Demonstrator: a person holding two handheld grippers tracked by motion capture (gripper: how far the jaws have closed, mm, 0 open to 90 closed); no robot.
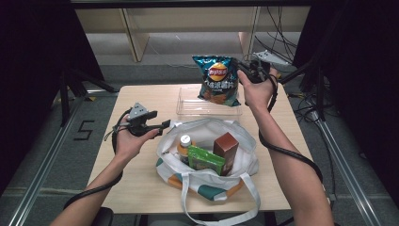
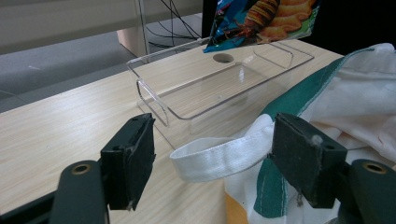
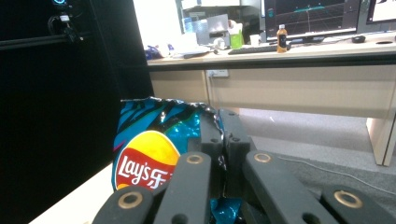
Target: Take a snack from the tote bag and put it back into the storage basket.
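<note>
Clearly "Lay's" logo on chip bag (image 3: 145, 170), right gripper (image 3: 223, 122) jaws clamped.

Your clear tray (image 1: 188, 111) lay open from above; the chip bag (image 1: 217, 79) overhung its far end, tote bag (image 1: 244, 162) crowding its near wall.
</note>
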